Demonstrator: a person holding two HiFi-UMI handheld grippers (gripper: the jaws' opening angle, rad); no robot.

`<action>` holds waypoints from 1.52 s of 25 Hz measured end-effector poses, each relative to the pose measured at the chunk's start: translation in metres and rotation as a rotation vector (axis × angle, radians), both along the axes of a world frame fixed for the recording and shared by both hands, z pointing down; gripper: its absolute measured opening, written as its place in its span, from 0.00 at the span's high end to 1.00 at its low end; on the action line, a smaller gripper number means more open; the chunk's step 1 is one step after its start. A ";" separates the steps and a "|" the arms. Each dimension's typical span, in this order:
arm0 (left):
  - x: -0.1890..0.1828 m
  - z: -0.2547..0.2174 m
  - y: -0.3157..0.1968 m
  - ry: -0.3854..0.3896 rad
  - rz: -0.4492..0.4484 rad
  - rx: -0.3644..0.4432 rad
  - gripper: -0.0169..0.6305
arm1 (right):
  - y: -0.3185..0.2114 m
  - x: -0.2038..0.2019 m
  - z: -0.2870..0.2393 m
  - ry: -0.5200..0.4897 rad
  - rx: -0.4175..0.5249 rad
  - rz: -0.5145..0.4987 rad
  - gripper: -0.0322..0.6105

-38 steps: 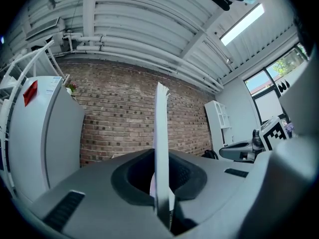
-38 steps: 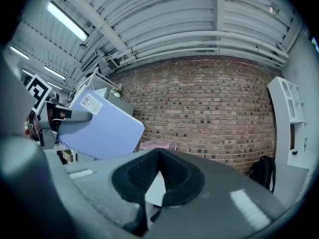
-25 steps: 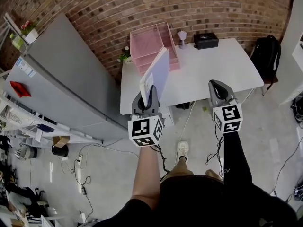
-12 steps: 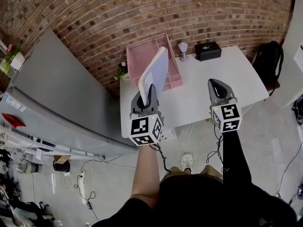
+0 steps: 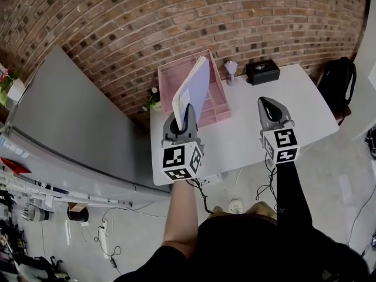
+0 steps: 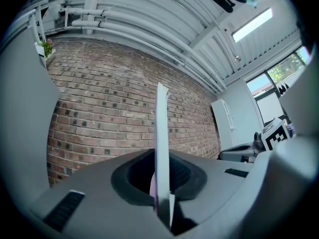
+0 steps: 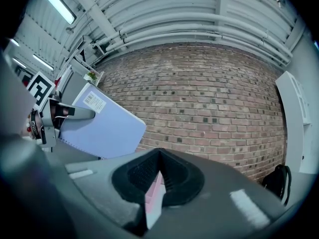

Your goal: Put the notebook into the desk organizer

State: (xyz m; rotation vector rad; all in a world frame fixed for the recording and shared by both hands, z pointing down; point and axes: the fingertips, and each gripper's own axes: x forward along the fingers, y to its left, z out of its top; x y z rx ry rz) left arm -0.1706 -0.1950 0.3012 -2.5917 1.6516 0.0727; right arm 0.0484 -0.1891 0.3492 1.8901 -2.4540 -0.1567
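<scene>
**Notebook Clamped Upright over White Table**

A brick wall (image 5: 176,16) stands behind the white table (image 5: 282,110). The pink desk organizer (image 5: 170,84) sits at the table's left rear, against the wall. The notebook (image 5: 194,90) is held in the air over the table's left part, overlapping the organizer in the head view. It stands on edge, tilted slightly. Its cover is pale lavender, with a white barcode label at one corner and spiral binding along one edge.

The left gripper (image 5: 185,117) has its jaws clamped on the notebook's lower edge. The right gripper (image 5: 269,106), over the table's right part, has its jaws together with nothing between them.
</scene>
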 end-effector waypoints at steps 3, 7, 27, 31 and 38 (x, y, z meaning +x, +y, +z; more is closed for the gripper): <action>0.002 0.000 -0.011 0.003 0.007 0.001 0.92 | -0.012 0.001 0.003 0.003 -0.002 0.005 0.95; 0.006 -0.003 -0.023 0.014 0.018 0.006 0.92 | -0.024 0.002 0.004 0.004 0.001 0.008 0.95; 0.035 0.014 -0.113 0.016 -0.048 -0.036 0.92 | -0.127 0.019 0.013 0.018 -0.013 -0.092 0.95; 0.043 0.021 -0.144 0.016 -0.078 -0.055 0.92 | -0.163 0.026 0.016 0.019 -0.017 -0.123 0.95; 0.056 0.032 -0.191 0.016 -0.133 -0.078 0.92 | -0.218 0.034 0.031 0.017 -0.049 -0.184 0.95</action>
